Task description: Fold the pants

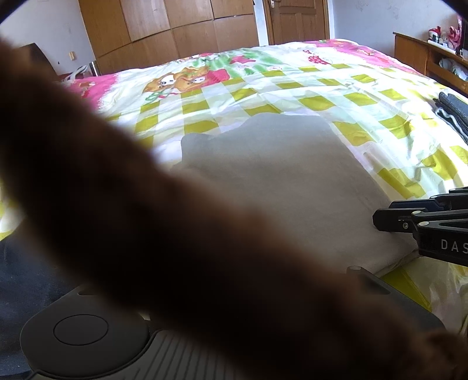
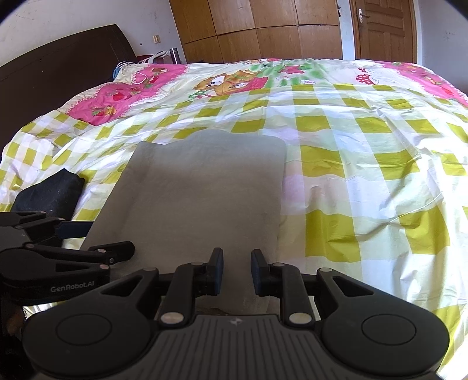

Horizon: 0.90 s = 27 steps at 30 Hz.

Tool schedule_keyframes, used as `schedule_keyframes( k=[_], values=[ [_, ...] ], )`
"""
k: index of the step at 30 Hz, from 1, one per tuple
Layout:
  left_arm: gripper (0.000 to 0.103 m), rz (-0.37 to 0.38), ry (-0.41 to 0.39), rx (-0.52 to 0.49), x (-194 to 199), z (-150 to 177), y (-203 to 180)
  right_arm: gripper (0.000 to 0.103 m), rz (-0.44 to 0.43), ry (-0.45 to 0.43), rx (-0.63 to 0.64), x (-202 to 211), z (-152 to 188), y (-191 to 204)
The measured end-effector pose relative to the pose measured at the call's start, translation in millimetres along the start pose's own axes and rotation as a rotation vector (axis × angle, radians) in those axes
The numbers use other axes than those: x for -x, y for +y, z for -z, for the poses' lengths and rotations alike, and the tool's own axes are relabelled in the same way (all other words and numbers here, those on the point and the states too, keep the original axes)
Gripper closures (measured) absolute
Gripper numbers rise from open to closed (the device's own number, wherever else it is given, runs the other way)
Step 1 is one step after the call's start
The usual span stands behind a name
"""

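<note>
The grey pants (image 2: 201, 190) lie folded into a flat rectangle on the checked bedspread (image 2: 336, 146). My right gripper (image 2: 237, 269) hovers over their near edge, open, with grey cloth showing in the gap between its blue pads. My left gripper (image 2: 111, 236) sits at the pants' near left edge, its two fingers apart. A blurred brown band (image 1: 146, 204), too close to the lens to identify, covers most of the left wrist view and hides the left fingers. That view still shows the pants (image 1: 278, 169) and the right gripper (image 1: 386, 212).
A dark navy garment (image 2: 49, 190) lies on the bed left of the pants. A stack of folded dark clothes (image 1: 453, 111) sits at the bed's right side. The dark headboard (image 2: 58, 64), wooden wardrobe (image 2: 248, 26), door (image 2: 383, 29) and a shelf (image 1: 424, 55) surround the bed.
</note>
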<state>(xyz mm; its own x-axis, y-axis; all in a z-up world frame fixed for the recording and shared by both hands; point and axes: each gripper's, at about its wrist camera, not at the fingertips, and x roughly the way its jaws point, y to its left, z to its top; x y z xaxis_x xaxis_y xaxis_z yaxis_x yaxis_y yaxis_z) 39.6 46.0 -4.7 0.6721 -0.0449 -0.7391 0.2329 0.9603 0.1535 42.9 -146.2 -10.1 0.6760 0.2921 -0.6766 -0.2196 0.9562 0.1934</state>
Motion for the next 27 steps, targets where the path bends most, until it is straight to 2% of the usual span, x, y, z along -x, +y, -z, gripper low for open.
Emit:
schedule_keyframes(
  k=[7, 10, 13, 17, 27],
  values=[
    [0.042, -0.011, 0.081, -0.023, -16, 4, -6, 0.067, 0.004, -0.002, 0.013, -2, 3, -2],
    [0.039, -0.017, 0.088, -0.02, -17, 4, -5, 0.066, 0.019, -0.003, 0.029, -5, 6, -3],
    [0.038, -0.021, 0.091, -0.017, -16, 5, -5, 0.058, 0.037, -0.006, 0.028, -5, 7, -8],
    [0.035, -0.013, 0.102, 0.013, -19, 5, -1, 0.058, -0.003, 0.009, -0.052, -5, 6, -22],
    [0.032, -0.014, 0.097, 0.034, -12, 7, 3, 0.058, 0.032, -0.034, -0.086, 0, 5, -29]
  ],
)
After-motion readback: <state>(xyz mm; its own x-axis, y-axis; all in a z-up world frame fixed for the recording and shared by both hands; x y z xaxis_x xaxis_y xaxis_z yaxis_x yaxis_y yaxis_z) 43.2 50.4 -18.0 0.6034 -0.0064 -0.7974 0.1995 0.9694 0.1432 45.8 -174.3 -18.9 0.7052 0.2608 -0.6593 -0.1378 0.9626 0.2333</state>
